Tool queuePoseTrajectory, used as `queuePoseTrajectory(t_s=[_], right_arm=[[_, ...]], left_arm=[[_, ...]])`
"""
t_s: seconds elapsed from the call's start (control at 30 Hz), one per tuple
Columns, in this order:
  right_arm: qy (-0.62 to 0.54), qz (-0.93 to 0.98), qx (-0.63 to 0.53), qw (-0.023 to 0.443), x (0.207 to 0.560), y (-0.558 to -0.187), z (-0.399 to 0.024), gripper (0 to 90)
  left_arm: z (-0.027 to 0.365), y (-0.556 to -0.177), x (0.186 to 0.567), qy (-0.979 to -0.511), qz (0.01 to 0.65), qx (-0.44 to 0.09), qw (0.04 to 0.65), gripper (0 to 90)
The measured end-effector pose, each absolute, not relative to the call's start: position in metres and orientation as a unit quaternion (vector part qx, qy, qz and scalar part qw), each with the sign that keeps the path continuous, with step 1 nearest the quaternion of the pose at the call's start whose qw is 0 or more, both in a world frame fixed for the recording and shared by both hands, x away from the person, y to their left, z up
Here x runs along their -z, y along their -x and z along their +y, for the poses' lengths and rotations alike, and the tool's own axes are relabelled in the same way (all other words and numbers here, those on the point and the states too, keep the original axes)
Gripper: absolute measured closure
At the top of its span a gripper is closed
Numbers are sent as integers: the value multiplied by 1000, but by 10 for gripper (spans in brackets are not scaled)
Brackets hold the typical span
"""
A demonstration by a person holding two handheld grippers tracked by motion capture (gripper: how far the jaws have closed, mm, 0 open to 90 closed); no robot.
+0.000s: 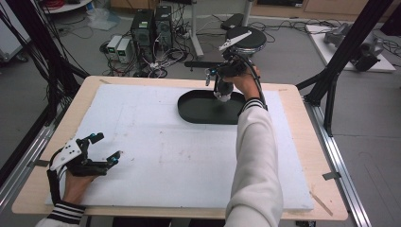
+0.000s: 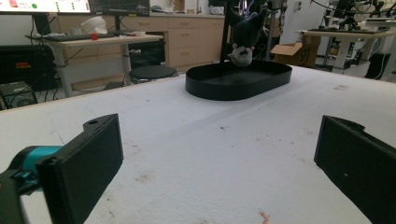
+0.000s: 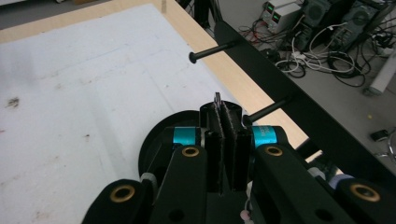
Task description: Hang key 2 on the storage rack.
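Right tongs [image 1: 222, 94] clenched on a small grey-and-white plush toy [image 2: 242, 52], dangling it over the black oval tray [image 1: 196, 111] for a drop-in; left tongs [image 1: 105, 147] released, resting idle on the tabletop [image 1: 156, 156].

Wooden table [image 1: 302, 142]; white foam board [image 1: 179, 156] on it, black oval tray [image 1: 189, 109] atop.

Nothing legible is showing anywhere — no word, brand or number can be made out. Far beyond the left gripper [image 2: 210, 172], a bright screen [image 2: 44, 5] is showing red and green marks, too small to read; beyond the right gripper [image 3: 225, 112], boxes with green displays [image 3: 277, 13] are glowing — digits blurred.
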State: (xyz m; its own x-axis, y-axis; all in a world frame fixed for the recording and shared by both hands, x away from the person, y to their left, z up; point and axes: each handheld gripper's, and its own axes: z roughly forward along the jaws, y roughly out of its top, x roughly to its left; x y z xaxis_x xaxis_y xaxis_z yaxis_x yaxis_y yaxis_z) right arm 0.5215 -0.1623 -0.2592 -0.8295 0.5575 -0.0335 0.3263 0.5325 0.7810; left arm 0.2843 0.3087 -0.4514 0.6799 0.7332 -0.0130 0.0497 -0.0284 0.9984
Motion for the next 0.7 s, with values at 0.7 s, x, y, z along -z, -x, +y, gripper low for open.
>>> queuePoseTrajectory(t_s=[0.7], right_arm=[[-276, 856, -406, 161, 268, -532, -163, 882]], left_arm=[[309, -284, 451, -663, 297, -269, 633, 17]])
